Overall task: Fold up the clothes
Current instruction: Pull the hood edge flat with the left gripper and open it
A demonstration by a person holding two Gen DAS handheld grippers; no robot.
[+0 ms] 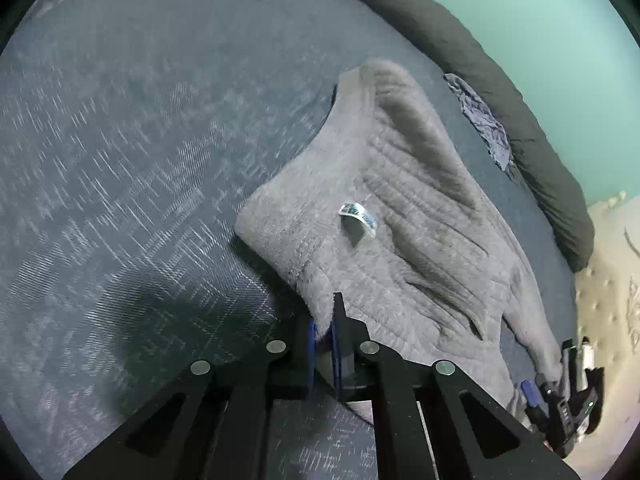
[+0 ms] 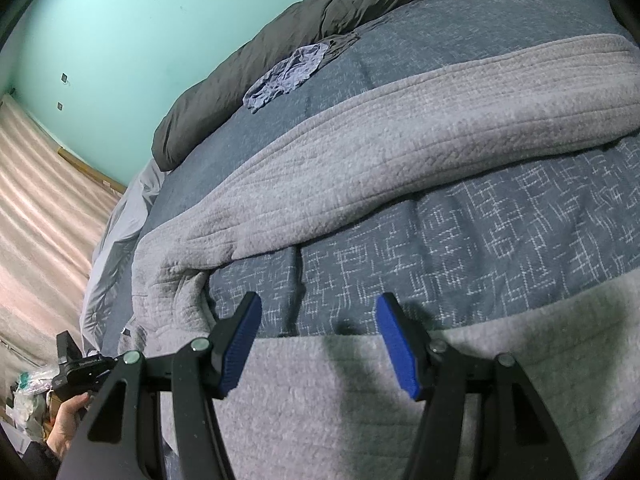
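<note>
A grey fleece garment (image 1: 400,216) lies spread on the blue patterned bedspread (image 1: 120,160), a small white label (image 1: 358,218) showing on it. My left gripper (image 1: 324,322) is shut on the garment's near edge, fleece pinched between its blue pads. In the right wrist view the garment (image 2: 400,120) runs across the bed in a long band and folds back under my right gripper (image 2: 319,302). That gripper hovers open, pads wide apart over fleece and bedspread (image 2: 500,232), nothing between them. Each gripper shows in the other's view: the right gripper (image 1: 560,396), and the left gripper (image 2: 80,364) held by a hand (image 2: 68,420).
A dark grey rolled duvet (image 2: 280,36) lies along the teal wall (image 2: 120,20) at the bed's far side, with a small crumpled blue cloth (image 2: 286,72) beside it. The bed edge drops to a beige floor (image 2: 36,200). Plastic bags (image 2: 28,396) sit on the floor.
</note>
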